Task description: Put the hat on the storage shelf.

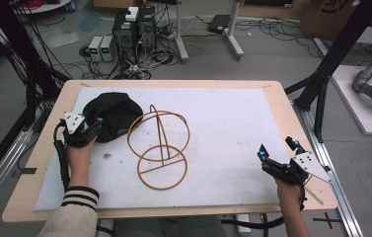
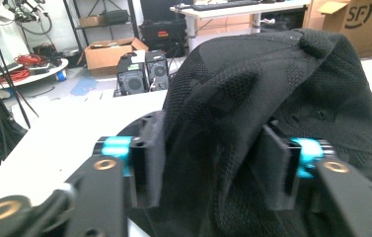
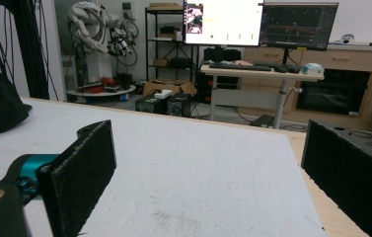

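1. Between the left gripper (image 2: 213,163)'s 2 fingers (image 2: 146,163) sits a fold of 1 black cap (image 2: 272,89); the fingers are pinched onto the fabric, and the rest of the cap bulges ahead of and above the fingertips.
2. Well away from that cap, the right gripper (image 1: 278,150) hovers with its 2 fingers (image 3: 82,173) spread wide and nothing between them.
3. Just beyond the left fingers stands 1 wire stand (image 1: 161,148) on 1 white mat (image 1: 233,128).
4. Progress looks early: the cap is gripped, but placing it on the stand seems not yet done.
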A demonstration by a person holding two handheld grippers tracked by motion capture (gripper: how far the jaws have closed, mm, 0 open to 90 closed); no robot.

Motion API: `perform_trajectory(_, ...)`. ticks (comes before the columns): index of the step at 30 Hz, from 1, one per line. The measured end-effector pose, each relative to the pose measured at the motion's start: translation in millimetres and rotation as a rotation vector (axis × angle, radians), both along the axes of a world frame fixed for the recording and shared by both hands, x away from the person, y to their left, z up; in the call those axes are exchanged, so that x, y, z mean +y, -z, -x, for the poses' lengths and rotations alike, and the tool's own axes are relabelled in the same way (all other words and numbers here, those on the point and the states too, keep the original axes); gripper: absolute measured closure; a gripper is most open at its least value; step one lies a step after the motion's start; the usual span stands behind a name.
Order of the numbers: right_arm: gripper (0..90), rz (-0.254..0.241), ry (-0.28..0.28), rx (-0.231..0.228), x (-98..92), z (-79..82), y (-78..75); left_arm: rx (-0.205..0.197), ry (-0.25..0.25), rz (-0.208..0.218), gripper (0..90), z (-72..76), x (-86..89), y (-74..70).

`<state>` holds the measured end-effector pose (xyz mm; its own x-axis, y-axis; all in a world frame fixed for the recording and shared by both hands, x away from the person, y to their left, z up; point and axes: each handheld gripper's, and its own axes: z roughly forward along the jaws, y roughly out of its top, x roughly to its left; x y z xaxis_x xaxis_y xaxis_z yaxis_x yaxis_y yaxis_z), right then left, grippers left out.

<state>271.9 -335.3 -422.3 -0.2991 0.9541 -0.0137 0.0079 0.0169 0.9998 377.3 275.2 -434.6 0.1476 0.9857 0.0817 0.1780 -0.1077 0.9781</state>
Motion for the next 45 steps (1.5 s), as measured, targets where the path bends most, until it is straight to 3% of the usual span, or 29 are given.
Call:
perform_trajectory(9,6.0,0.003,-0.001,0.001,0.2,-0.3,0.5,0.015,0.002,-0.018,72.2,1.1,-4.4,-0.5)
perform_trajectory(14,6.0,0.005,0.000,-0.001,0.0,-0.5,0.4,-0.001,0.000,-0.023,81.2,2.4,-6.1,-1.6)
perform_trajectory(19,6.0,0.003,-0.001,-0.001,-0.4,-0.2,0.4,-0.011,-0.002,-0.008,83.4,3.3,-6.7,-3.0)
perform_trajectory(26,6.0,0.003,-0.001,-0.002,-0.3,-0.3,0.1,-0.027,-0.001,0.045,84.9,5.2,-6.8,-7.8)
perform_trajectory(30,6.0,-0.002,0.002,0.002,-0.2,-0.1,0.1,-0.050,0.011,0.056,85.5,7.1,-8.5,-15.0)
perform_trajectory(32,6.0,-0.007,0.001,0.004,0.1,0.1,-0.1,-0.077,0.009,0.085,86.1,8.5,-10.3,-20.5)
perform_trajectory(36,6.0,-0.001,0.001,-0.004,-0.3,-0.2,-0.7,-0.078,0.018,0.067,86.6,9.8,-11.0,-25.1)
perform_trajectory(45,6.0,-0.002,-0.001,-0.004,-0.2,-0.1,-1.0,-0.111,0.024,0.083,87.1,12.8,-14.6,-35.0)
